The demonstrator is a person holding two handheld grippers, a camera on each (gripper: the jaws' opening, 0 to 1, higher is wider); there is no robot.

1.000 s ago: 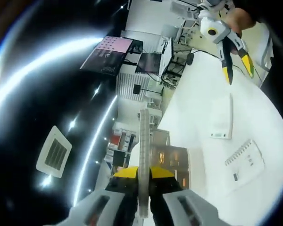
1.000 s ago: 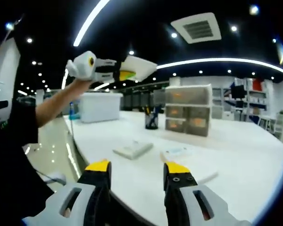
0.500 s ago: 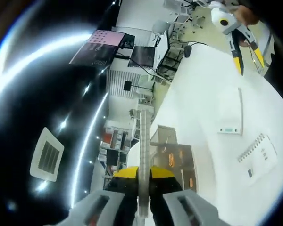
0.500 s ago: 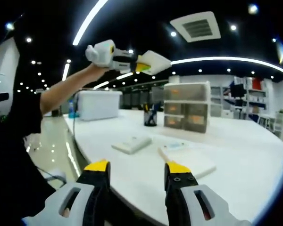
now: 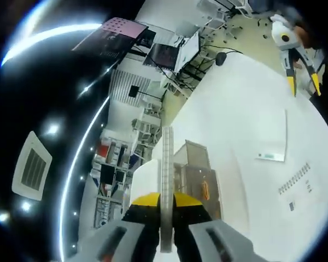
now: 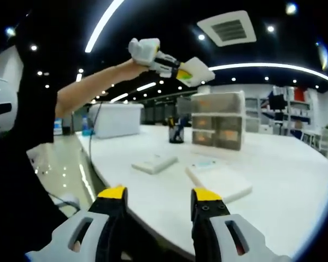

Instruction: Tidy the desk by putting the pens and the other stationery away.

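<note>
My left gripper clamped on a white pad, drawer unit ahead, orange contents perhaps, pen cup holding pens, right gripper jaws apart

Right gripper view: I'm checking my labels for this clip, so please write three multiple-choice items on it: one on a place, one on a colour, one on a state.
1. Where is the pen cup?
A. On the desk, beside the drawer unit
B. On top of the drawer unit
C. On the floor

2. What colour are the jaw tips of the right hand-held gripper?
A. Red
B. Blue
C. Yellow

3. What state is the left hand-held gripper in?
A. Open and empty
B. Shut on a white flat item
C. Lying on the desk

Answers: 1 A, the cup stands on the desktop next to the drawers; 2 C, both tips are yellow; 3 B, it holds the item up in the air.
</note>
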